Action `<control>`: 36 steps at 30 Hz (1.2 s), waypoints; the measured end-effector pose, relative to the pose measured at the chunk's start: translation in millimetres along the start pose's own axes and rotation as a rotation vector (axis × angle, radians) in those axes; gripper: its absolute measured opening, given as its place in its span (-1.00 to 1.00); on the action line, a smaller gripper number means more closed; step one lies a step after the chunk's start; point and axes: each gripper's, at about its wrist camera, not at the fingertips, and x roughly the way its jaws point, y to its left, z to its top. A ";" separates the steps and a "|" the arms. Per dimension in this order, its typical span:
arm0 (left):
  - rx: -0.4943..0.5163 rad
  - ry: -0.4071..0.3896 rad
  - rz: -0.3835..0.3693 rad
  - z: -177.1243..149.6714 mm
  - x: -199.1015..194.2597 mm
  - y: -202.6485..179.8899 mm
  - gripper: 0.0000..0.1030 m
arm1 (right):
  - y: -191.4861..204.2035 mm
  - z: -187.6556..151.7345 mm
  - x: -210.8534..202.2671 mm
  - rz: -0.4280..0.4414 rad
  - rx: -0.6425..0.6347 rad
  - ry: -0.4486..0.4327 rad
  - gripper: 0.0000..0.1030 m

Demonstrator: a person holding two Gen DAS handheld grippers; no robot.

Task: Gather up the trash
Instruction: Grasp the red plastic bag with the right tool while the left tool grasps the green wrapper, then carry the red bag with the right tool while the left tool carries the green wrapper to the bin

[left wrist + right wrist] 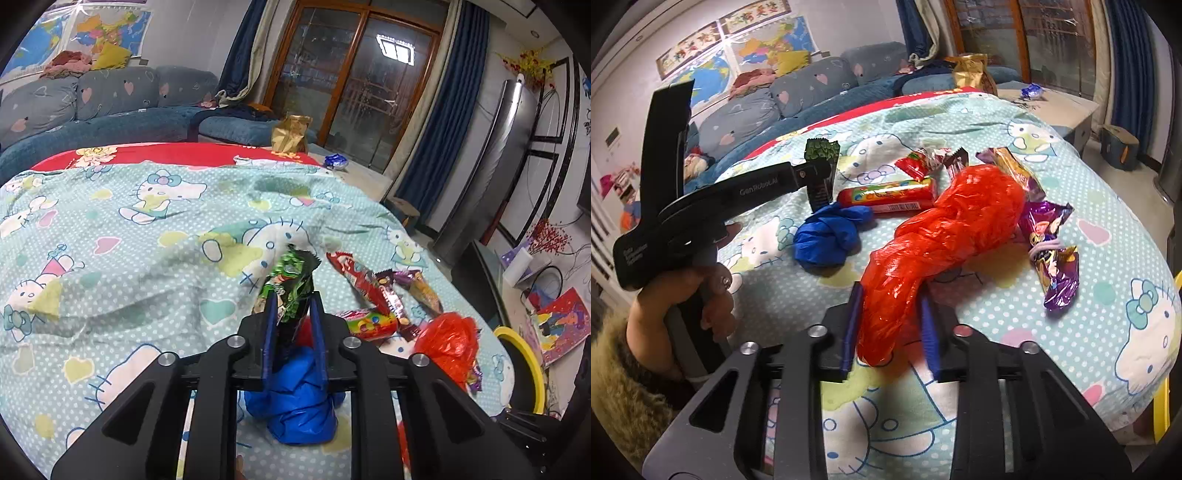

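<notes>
My left gripper (292, 301) is shut on a green snack wrapper (290, 278) and holds it upright above the Hello Kitty sheet (147, 229); the wrapper also shows in the right wrist view (822, 162). A crumpled blue plastic bag (295, 398) lies just under it. My right gripper (892, 295) has its jaws on either side of the near end of an orange-red plastic bag (942, 229); whether they press it I cannot tell. Red (918, 164), tube-shaped (886, 195) and purple (1052, 251) wrappers lie around the bags.
A gold paper bag (290, 134) and a blue wrapper (336, 161) sit at the far end. A yellow-rimmed bin (524, 373) stands at the right past the edge. A sofa (92, 110) runs behind on the left.
</notes>
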 end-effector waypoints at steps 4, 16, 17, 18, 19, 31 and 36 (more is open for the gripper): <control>-0.015 -0.013 -0.022 4.8 -5.8 3.4 -0.78 | 5.0 1.9 -7.7 0.006 -0.033 -0.018 -0.70; -0.045 -0.064 -0.093 22.7 -26.5 0.9 -0.81 | 8.9 7.2 -29.7 0.007 -0.071 -0.076 -0.89; -0.042 -0.070 -0.096 23.9 -28.7 0.1 -0.81 | 8.9 7.5 -31.9 0.006 -0.075 -0.082 -0.89; -0.039 -0.076 -0.101 25.4 -31.3 -1.9 -0.81 | 9.8 8.4 -35.2 0.005 -0.081 -0.092 -0.89; -0.036 -0.080 -0.107 26.5 -33.3 -3.3 -0.81 | 10.8 9.1 -39.0 0.003 -0.088 -0.103 -0.89; 0.000 -0.111 -0.170 32.1 -50.5 -26.5 -0.82 | 3.2 19.2 -76.6 -0.055 -0.129 -0.184 -0.89; 0.029 -0.101 -0.204 28.7 -51.7 -43.0 -0.82 | -7.0 21.0 -88.2 -0.085 -0.120 -0.207 -0.89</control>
